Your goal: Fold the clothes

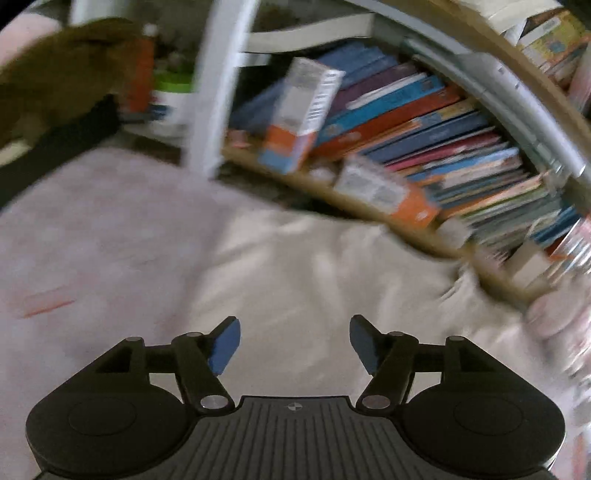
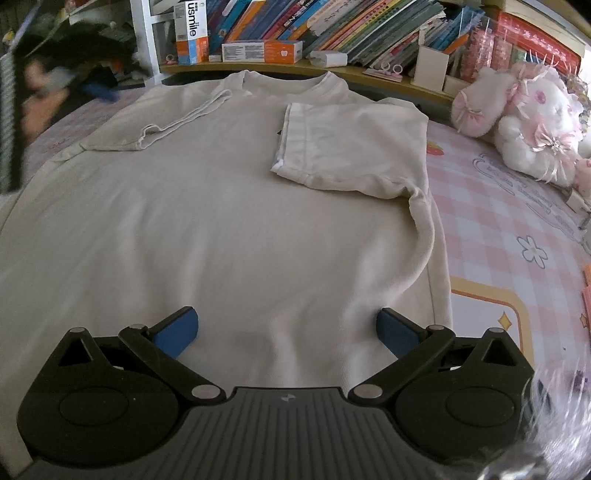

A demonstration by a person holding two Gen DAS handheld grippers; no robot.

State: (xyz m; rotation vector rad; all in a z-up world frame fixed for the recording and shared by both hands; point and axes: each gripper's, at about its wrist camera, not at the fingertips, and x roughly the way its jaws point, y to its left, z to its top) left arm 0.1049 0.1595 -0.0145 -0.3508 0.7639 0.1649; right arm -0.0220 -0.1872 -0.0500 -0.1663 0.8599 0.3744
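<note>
Plainly, the cream short-sleeved cotton T-shirt [image 2: 221, 206] lies spread on the pink checked bed sheet [image 2: 509, 221], its collar toward the wooden shelf of books [image 2: 332, 26] and its hem toward the camera. Both sleeves are turned in over the chest: the one on the right of the collar lies as a neat flat panel, the one on the left is folded more loosely.

The right gripper [image 2: 287, 330] sits low over the hem end of the shirt, its blue-padded jaws spread wide and holding nothing; cloth lies between and under them. The left gripper [image 1: 294, 343], seen in a badly blurred view, is likewise wide open and empty, above pale cloth near the shelf side of the shirt.

With the sleeves in, the work seems to stand at the body fold. My judgement is that the next move calls for closing on the hem near each side seam and carrying it toward the collar, keeping the tucked sleeves from slipping out.
</note>
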